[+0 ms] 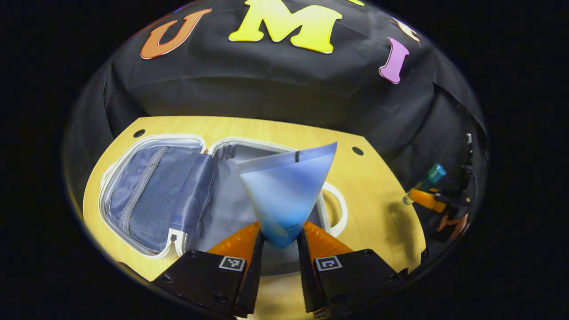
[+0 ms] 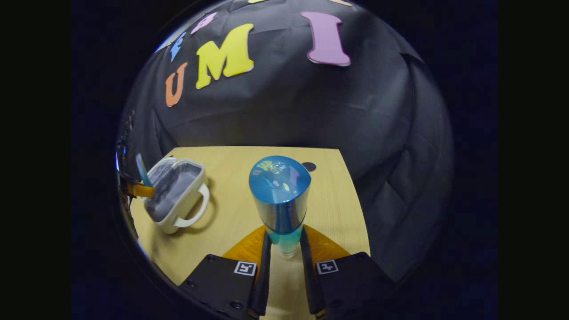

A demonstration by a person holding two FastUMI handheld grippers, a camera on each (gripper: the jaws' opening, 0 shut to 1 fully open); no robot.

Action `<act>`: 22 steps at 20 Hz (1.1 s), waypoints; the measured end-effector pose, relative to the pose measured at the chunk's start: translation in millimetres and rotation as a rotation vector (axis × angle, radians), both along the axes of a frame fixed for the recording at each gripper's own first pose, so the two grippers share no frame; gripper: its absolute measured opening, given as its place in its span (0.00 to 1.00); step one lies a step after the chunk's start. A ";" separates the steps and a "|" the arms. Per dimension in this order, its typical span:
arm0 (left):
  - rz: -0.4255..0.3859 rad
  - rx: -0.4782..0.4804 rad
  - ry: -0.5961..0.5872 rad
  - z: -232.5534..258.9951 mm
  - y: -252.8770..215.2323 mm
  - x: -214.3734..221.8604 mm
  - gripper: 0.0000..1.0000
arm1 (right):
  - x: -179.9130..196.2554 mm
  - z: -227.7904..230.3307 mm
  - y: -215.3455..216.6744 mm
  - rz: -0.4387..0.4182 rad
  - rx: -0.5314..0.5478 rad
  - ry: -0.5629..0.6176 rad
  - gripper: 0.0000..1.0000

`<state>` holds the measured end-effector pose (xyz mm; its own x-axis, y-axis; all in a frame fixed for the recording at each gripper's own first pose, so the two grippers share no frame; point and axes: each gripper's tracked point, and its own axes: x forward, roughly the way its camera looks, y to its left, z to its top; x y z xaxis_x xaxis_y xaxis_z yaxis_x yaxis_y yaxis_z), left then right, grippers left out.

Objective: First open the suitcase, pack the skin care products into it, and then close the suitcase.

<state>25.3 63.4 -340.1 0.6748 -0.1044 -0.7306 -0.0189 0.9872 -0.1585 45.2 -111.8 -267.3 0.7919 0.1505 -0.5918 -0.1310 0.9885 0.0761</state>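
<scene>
Left gripper view, left gripper (image 1: 281, 242) clamping blue-white tube (image 1: 284, 186) above open suitcase (image 1: 178, 195), right gripper (image 2: 284, 249) gripping blue-capped bottle (image 2: 281, 195)

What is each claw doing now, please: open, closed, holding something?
Left claw: closed on the blue tube, above the open suitcase.
Right claw: closed on the blue bottle.

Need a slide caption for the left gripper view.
Left gripper shut on a blue tube above the open suitcase on the wooden table.
</scene>
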 end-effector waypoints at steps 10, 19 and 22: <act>-0.035 -0.033 0.275 -71.1 27.4 -10.7 0.43 | -38.5 57.9 66.9 0.104 -0.025 -0.051 0.32; 0.018 0.035 0.298 -79.1 32.2 0.1 0.45 | -46.0 66.3 99.0 0.151 -0.024 -0.041 0.32; 0.023 0.041 0.322 -81.7 32.4 -0.4 0.46 | -48.0 71.8 115.0 0.186 -0.021 -0.039 0.32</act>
<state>24.9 95.8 -421.7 0.4103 -0.0582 -0.9101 -0.0841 0.9913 -0.1013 -2.7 3.2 -195.4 0.7739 0.2849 -0.5656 -0.3144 0.9481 0.0473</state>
